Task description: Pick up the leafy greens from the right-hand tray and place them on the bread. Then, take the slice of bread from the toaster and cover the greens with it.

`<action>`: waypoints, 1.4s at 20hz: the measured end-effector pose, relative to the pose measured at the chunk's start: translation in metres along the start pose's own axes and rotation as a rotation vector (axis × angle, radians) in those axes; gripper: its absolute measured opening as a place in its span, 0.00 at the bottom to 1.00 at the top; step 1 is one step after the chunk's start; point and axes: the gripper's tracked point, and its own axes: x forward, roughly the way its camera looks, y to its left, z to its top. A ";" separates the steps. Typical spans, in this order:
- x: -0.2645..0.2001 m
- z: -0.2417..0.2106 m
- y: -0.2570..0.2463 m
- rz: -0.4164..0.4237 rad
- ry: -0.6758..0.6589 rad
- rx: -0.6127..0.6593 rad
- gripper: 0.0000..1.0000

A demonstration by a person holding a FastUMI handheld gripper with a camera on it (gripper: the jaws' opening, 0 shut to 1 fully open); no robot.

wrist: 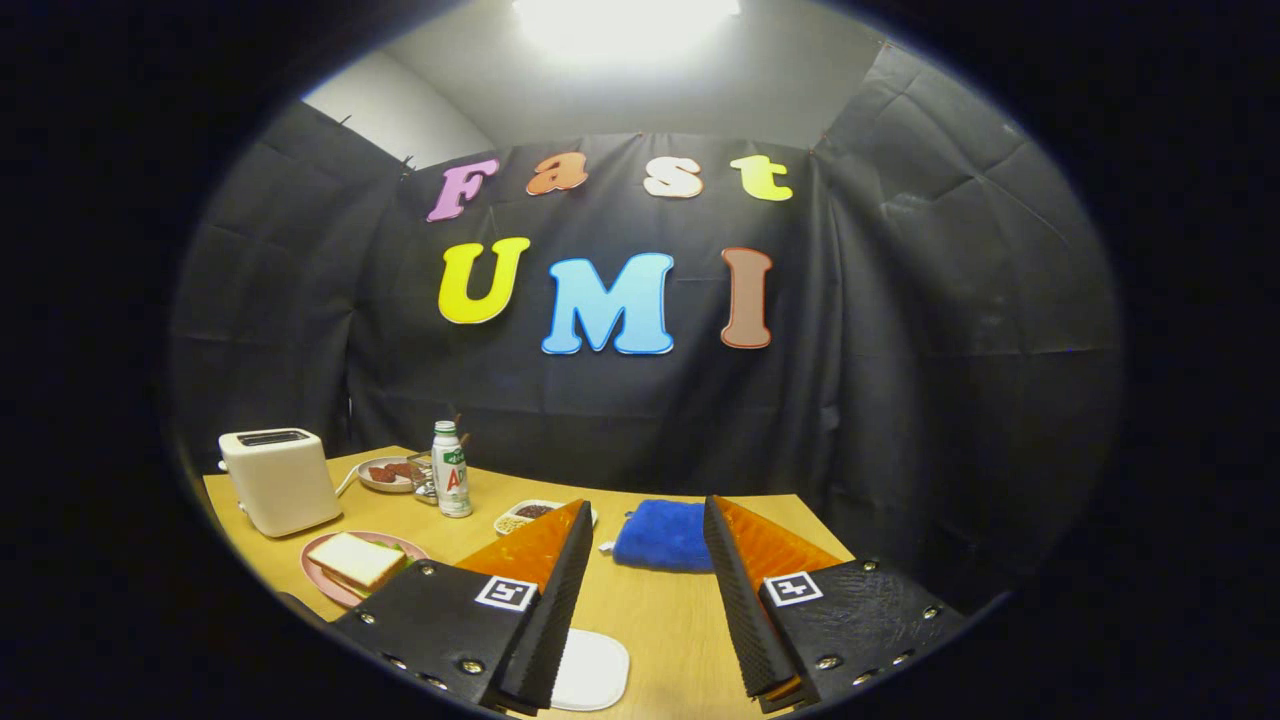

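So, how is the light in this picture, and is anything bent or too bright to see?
In the gripper view, a ceiling light above the booth is blown out to white glare; the fisheye lens curves the table edge and the wall; the toaster and the bread on its pink plate are evenly lit and sharp; the open gripper holds nothing.
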 end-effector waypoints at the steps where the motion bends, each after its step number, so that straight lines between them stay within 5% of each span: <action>1: -0.004 0.001 -0.013 -0.015 0.000 0.014 0.68; 13: -0.019 -0.015 -0.189 -0.116 -0.111 0.024 0.68; 28: 0.017 -0.079 -0.226 -0.050 -0.117 -0.088 0.82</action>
